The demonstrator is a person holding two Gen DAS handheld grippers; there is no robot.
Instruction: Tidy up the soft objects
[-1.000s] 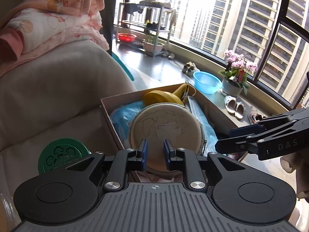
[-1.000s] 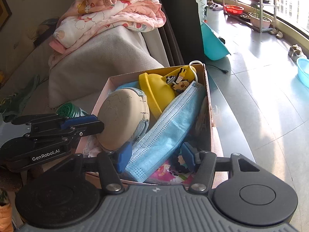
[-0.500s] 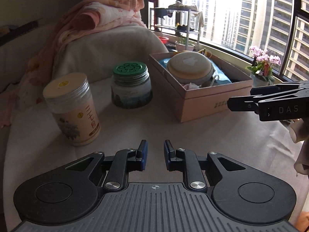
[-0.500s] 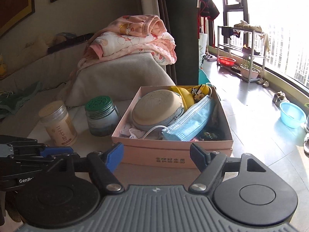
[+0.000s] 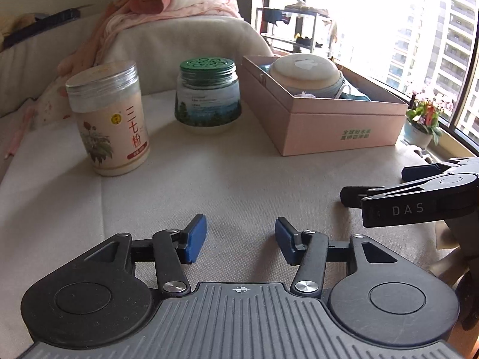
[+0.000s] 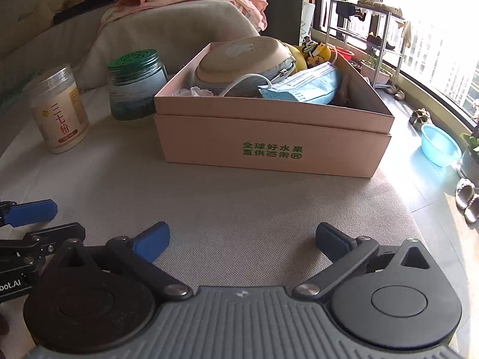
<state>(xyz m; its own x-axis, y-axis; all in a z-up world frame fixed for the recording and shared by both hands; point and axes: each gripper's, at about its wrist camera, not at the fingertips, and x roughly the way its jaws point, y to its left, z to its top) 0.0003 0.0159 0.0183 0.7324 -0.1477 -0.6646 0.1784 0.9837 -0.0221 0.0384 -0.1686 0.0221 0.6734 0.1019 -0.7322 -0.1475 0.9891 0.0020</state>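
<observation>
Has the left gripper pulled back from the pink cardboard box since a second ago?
Yes. The left gripper has backed away from the pink cardboard box, which looks far smaller and farther off, and its jaws stand wider apart and empty.

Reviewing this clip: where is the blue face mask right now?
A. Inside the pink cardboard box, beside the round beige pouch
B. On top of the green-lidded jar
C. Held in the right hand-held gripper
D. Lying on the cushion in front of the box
A: the blue face mask lies inside the pink cardboard box, next to the round beige pouch; the right hand-held gripper is open and empty.
</observation>
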